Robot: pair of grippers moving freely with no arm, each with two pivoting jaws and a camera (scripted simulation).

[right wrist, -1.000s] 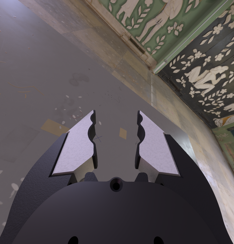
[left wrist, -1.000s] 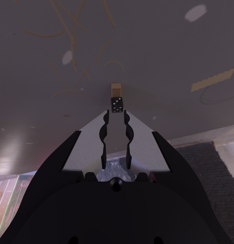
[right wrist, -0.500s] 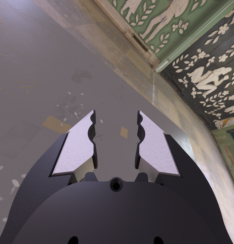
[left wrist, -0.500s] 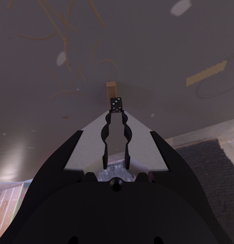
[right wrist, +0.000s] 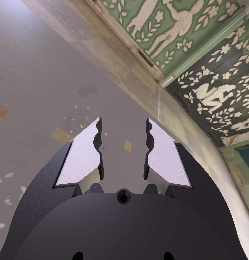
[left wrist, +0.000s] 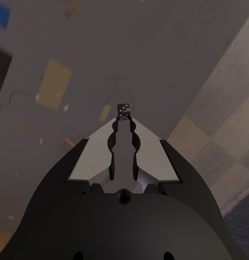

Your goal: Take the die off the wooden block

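In the left wrist view, my left gripper is shut on the black die with white pips, which is pinched at the very fingertips and held above the grey table. A small tan piece that looks like the wooden block lies on the table to the lower left, partly hidden by my left finger and apart from the die. In the right wrist view, my right gripper is open and empty over the grey table. The die and block do not show in that view.
Flat tan patches, pale flecks and scratch marks cover the table. The table's edge runs diagonally on the right, with tiled floor beyond. In the right wrist view the table edge borders floor and a green and black patterned wall.
My left gripper closed on the die, then carried it off the wooden block and swung away, so the block now sits to the lower left. My right gripper drifted only slightly.
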